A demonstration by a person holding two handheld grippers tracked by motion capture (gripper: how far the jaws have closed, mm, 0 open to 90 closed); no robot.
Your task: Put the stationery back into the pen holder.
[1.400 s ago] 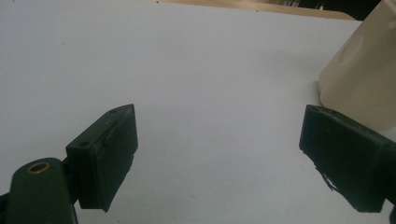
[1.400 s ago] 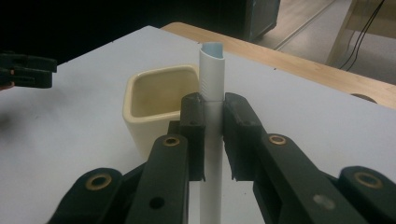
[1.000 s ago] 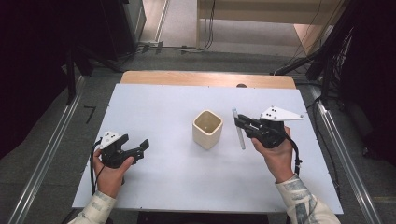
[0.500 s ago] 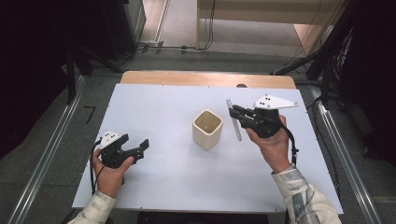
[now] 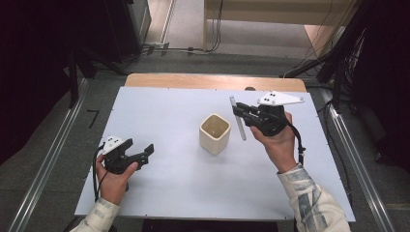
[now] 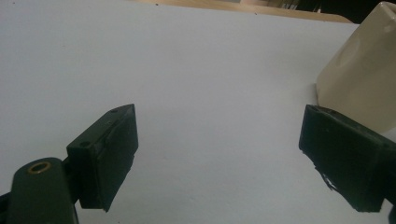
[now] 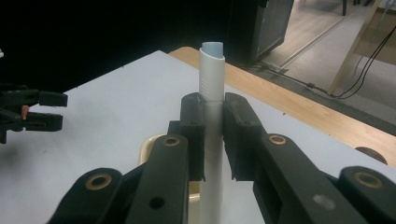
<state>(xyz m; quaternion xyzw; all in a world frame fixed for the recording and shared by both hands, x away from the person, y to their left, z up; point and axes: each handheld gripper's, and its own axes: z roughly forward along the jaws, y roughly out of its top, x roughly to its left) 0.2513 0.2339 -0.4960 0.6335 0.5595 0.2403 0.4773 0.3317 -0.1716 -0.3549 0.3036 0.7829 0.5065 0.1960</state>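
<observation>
The right tool [image 7: 214, 140] is clamped on a white pen [image 7: 211, 88], held upright above the worktop [image 5: 164, 111] just right of the cream cup [image 5: 214, 133]. The left tool [image 5: 140, 155] rests low at the worktop's left, jaws apart, well away from the pen.

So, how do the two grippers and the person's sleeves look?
Both grippers are black with two flat, blocky jaws and brass-coloured pivot rings. The left gripper carries a small white plate with dark dots, the right gripper a grey three-cornered plate. A black cable trails from each. The sleeves are pale with a faded pattern.
</observation>
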